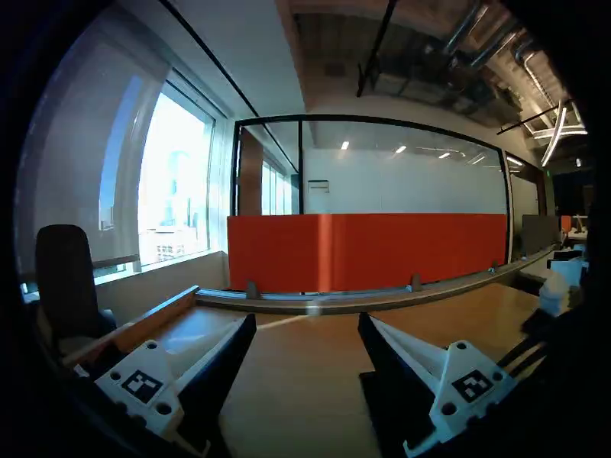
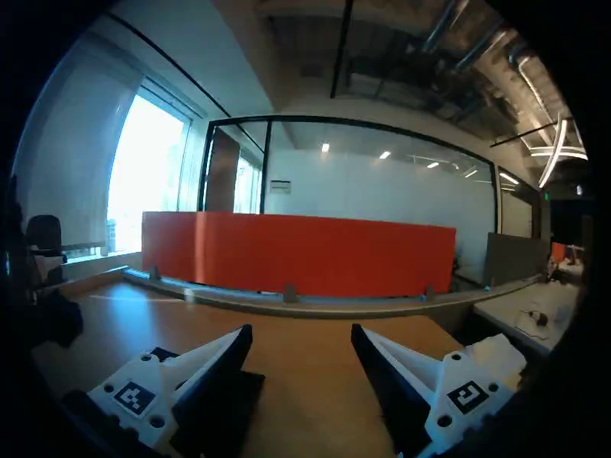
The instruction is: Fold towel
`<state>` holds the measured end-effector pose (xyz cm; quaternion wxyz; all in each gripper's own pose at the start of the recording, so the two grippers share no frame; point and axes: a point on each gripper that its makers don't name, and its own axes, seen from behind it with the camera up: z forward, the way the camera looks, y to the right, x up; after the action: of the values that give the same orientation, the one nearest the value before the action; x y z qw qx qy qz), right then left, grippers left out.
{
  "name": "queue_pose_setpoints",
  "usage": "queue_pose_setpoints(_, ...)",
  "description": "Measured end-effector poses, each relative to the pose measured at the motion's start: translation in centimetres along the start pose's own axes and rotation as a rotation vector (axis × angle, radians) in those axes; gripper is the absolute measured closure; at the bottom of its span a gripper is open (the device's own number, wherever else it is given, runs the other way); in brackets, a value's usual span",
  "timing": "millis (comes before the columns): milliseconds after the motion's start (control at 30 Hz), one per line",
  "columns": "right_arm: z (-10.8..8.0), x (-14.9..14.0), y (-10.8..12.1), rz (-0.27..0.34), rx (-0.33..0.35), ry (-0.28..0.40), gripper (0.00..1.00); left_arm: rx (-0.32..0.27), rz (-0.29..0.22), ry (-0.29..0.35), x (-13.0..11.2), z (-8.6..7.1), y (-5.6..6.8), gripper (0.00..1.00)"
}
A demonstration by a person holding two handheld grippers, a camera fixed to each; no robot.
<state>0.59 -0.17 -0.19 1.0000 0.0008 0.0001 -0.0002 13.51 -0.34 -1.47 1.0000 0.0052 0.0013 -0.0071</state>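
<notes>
Left gripper view, from the left: a bright tall window [image 1: 172, 183], a black office chair [image 1: 65, 278] in front of it, then the long light-brown wooden desk [image 1: 305, 382] running forward to a low orange partition panel [image 1: 366, 252]. The left gripper [image 1: 305, 317] hangs over bare wood. Its two white-and-black fingers stand wide apart with nothing between them, so it is open and holds nothing. At the far right edge, well apart from those fingers, sits a soft white crumpled bundle [image 1: 555, 288]. It may be the towel, though it is too small and too near the rim to say for sure.

The right gripper view shows the same desk [image 2: 305, 366] and partition [image 2: 305, 252]. The right gripper [image 2: 301, 328] also has its fingers spread, with only bare desk in the gap. A white bundle [image 2: 500, 353] lies just behind and outside its right-hand finger, near it but not between the fingers. Whether it touches the finger cannot be told.

Judged from this, the folding is not yet begun. No cloth is spread flat on the desk, no fold is visible, and neither tool has hold of fabric. All of the task seems left: reach to the right for the bundle, lay it out, grip an edge or corners, and fold it over.
</notes>
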Motion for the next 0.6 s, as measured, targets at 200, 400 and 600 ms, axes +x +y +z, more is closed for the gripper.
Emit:
queue_pose_setpoints(200,-1.2,4.0,-0.7,-0.008,0.01,0.003,0.0,0.009,-0.009,0.003,4.1,-1.0,-0.4,0.01)
queue_pose_setpoints(400,-2.3,6.6,-1.2,0.0,0.014,0.015,0.0,0.013,-0.018,-0.003,6.2,-2.0,-0.7,0.01)
queue_pose_setpoints(600,-3.1,7.7,-1.7,0.002,0.014,0.011,0.0,0.009,-0.022,-0.008,7.2,-2.5,-0.8,0.01)
